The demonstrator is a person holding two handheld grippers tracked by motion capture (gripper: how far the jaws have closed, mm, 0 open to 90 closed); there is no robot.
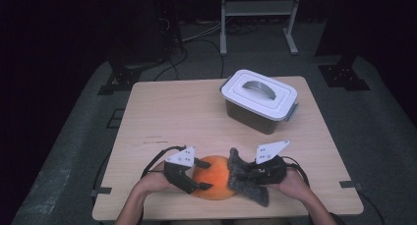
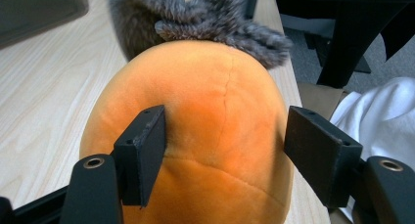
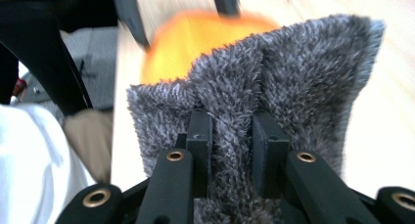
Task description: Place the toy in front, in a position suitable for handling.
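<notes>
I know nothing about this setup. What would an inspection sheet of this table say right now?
Surface: wooden table, mostly bare.
Job's things: orange plush at the near edge; grey fuzzy cloth against its right side.
Clutter: lidded white bin, far right.
Grippers: left gripper open, jaws either side of the plush; right gripper shut on the cloth.
Cables: black cables trail from both grippers.
Surroundings: dark room, grey floor, metal stand behind.

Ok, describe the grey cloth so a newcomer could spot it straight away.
Start at the wooden table and look along its near edge, well in front of the white-lidded box. The cloth is the shaggy grey piece pinched in the right tongs, pressed against the smooth orange ball, the only fuzzy thing there.
</notes>
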